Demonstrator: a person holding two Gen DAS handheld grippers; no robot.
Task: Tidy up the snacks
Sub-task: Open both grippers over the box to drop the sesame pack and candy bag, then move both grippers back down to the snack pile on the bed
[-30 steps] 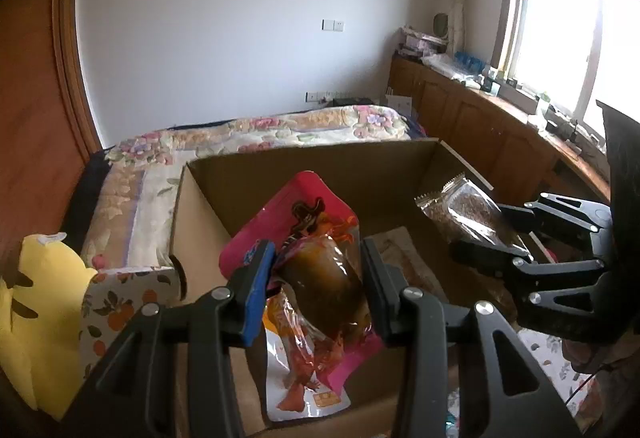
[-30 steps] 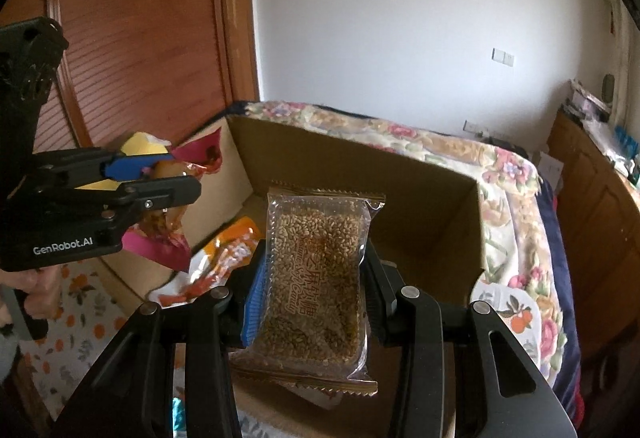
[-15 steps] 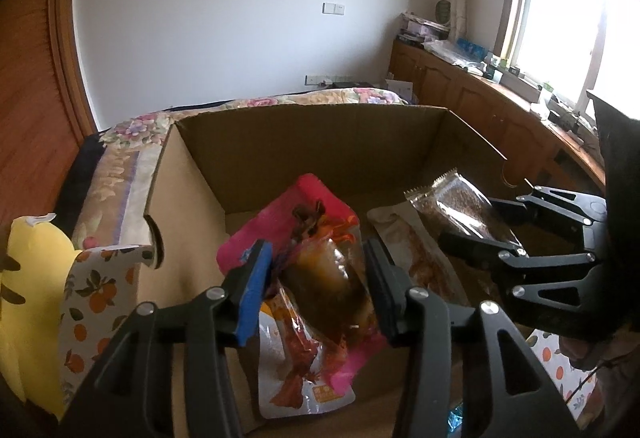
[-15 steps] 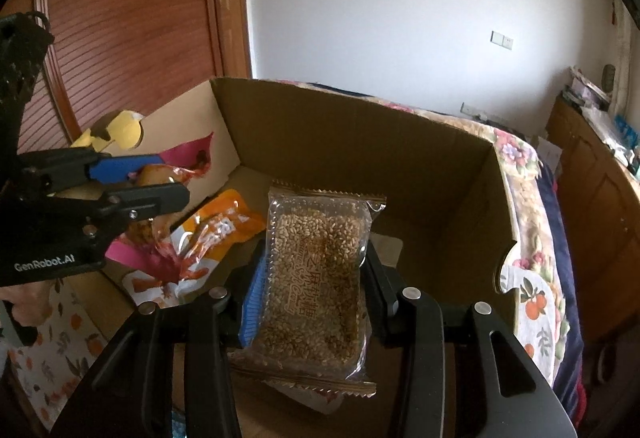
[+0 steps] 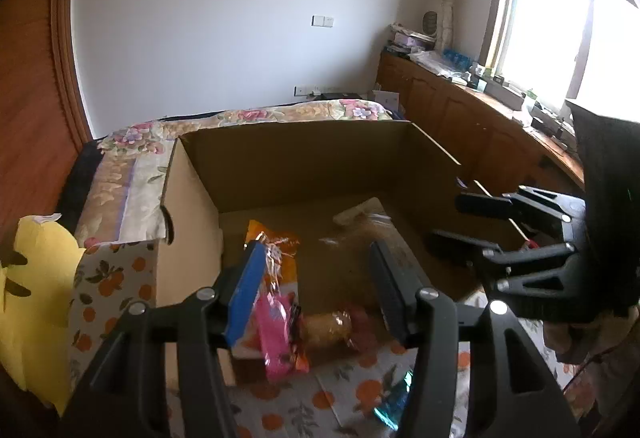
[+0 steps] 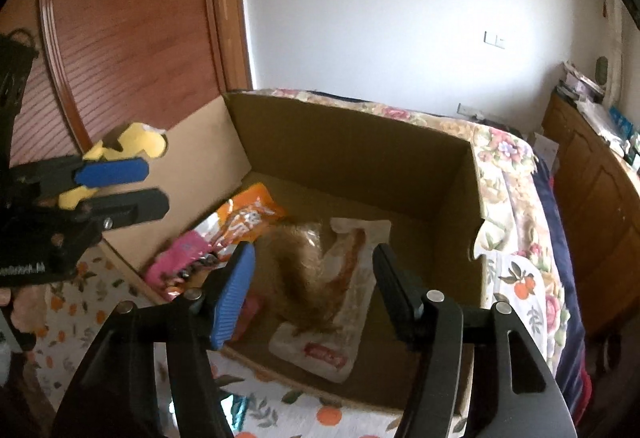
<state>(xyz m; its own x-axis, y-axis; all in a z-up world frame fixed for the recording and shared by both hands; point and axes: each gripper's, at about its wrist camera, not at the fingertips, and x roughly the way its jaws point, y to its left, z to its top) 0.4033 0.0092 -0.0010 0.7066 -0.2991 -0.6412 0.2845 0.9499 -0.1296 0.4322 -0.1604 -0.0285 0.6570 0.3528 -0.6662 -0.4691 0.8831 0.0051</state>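
An open cardboard box stands on the bed. My left gripper hovers over its near left corner with its jaws opening and nothing between the pads. The pink snack pack lies below it at the box's near left corner, beside an orange pack. My right gripper hangs over the box's middle, its jaws opening too. The clear grain pack is a blur below the fingers, free of the pads, over a white pack.
A yellow plush toy sits left of the box. The orange-print bedspread and a teal wrapper lie in front. Wooden cabinets line the right wall, and a wooden door stands at the left.
Both grippers widened and let go. The pink pack dropped from the left one to the box's near corner. The grain pack left the right one and fell into the box.
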